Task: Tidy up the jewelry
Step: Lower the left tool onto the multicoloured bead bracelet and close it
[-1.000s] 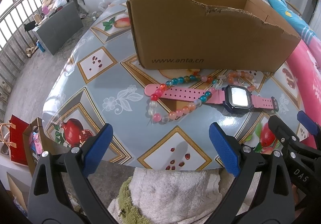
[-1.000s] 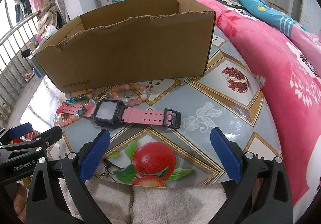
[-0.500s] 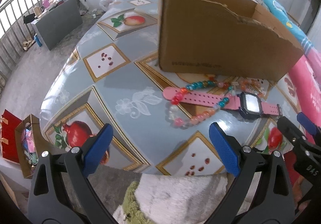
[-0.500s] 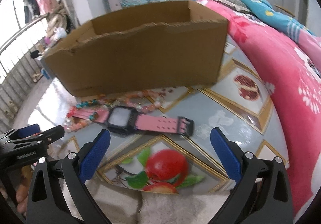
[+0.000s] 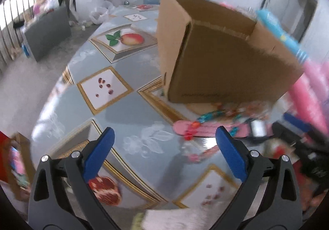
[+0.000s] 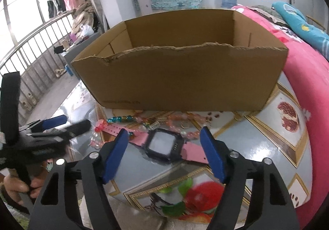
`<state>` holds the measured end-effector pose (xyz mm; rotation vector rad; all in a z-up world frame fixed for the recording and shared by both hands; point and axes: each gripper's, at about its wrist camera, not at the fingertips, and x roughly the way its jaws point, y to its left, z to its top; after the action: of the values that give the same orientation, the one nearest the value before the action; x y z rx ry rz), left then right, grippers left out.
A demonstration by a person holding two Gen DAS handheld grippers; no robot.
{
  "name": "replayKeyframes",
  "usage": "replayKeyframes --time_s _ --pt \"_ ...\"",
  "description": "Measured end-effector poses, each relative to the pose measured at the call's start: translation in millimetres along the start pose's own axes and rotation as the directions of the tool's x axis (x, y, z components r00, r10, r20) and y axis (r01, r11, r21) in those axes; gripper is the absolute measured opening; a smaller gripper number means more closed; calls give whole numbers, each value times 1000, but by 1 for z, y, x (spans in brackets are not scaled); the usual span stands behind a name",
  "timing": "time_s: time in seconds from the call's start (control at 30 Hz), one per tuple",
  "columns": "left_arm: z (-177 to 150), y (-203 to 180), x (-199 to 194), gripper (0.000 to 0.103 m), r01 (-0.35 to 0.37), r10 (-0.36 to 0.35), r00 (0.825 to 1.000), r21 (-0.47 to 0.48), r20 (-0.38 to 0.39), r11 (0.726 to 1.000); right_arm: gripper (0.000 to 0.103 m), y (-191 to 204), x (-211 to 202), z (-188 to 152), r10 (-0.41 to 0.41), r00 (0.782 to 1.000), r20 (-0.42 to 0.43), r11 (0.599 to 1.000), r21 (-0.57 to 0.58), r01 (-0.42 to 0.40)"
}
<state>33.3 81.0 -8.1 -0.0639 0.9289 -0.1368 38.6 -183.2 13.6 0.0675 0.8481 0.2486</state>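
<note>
Watch (image 6: 164,145) lies flat, strap running left-right.

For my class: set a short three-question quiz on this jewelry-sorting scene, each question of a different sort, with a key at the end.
1. True or false: the pink-strapped digital watch with a black case already lies inside the open brown cardboard box.
2. Which thing lies between the blue pads of the right gripper in its own view? A) the watch B) the colourful bead bracelets C) nothing
3. Fill in: the watch and bracelets lie on the fruit-patterned ____, in front of the box.

Key: 1 false; 2 A, with the jaws closing and the pads not yet pressing on it; 3 tablecloth.
</note>
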Motion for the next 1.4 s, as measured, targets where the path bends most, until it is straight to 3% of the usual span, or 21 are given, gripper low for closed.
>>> replayKeyframes --time_s 0.27,0.5,0.63,0.7,0.97,1.23,1.3,1.4 --pt "-4 -13 25 96 -121 129 990 137 -51 983 55 8 9 9 30 999 -21 999 -17 -30" --pt "-9 17 20 96 -118 124 990 82 -73 990 43 15 21 18 66 996 -55 997 -44 -68" --pt "-13 23 13 92 -103 108 992 70 -70 992 37 26 32 22 129 986 -102 989 -56 -135" --pt "-14 22 8 80 -79 83 995 72 -61 994 34 33 39 23 146 981 -130 985 -67 -156" --pt "-11 13 4 48 22 -17 998 91 -57 996 24 50 72 23 144 960 -242 979 -110 -174" --pt "-11 1 5 27 8 0 999 142 -54 990 10 61 81 24 129 950 -283 973 -148 -176" --pt "-11 0 5 10 9 -2 999 144 -53 990 10 61 81 25 139 949 -284 973 -141 -185" --pt "-9 2 4 9 48 -42 997 107 -60 993 10 55 77 25 177 943 -283 970 -112 -216"
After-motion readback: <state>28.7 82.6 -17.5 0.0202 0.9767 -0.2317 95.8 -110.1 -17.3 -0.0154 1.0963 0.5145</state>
